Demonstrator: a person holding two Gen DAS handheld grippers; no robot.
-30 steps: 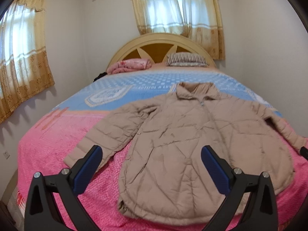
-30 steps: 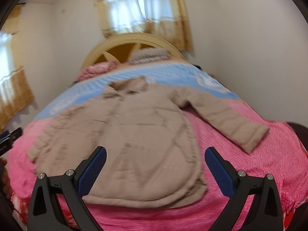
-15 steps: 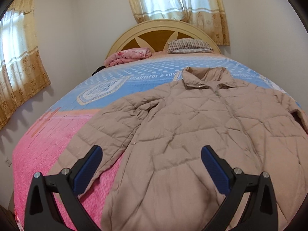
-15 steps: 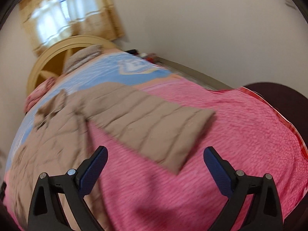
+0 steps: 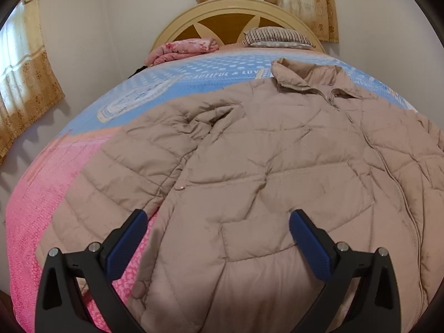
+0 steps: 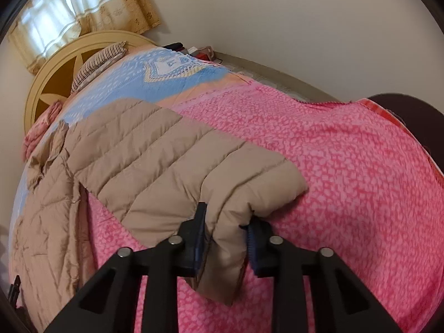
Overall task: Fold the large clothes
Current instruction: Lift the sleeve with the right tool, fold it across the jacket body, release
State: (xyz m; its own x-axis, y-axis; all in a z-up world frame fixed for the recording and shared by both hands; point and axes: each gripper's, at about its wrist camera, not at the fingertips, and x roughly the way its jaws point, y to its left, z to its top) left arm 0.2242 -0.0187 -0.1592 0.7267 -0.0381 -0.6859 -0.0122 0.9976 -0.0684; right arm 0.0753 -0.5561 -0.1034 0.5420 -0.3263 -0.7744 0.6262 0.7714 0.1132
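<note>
The tan quilted jacket [image 5: 277, 166] lies spread flat on the pink-and-blue bed [image 5: 36, 208], its sleeve cuff [image 6: 222, 249] pinched between the right hand-held gripper [image 6: 225, 238], while the left hand-held gripper [image 5: 216, 238] hovers wide open, holding nothing, over its near left side.

1 beige quilted puffer jacket [image 5: 277, 172] w/ 2 sleeves. 1 striped pillow [image 5: 277, 35]. 1 folded pink floral blanket [image 5: 183, 50]. 2 yellow-curtained windows. 1 pink-and-blue bedspread [image 6: 347, 161]. 2 black grippers: left gripper [image 5: 216, 234], right gripper [image 6: 226, 233].
</note>
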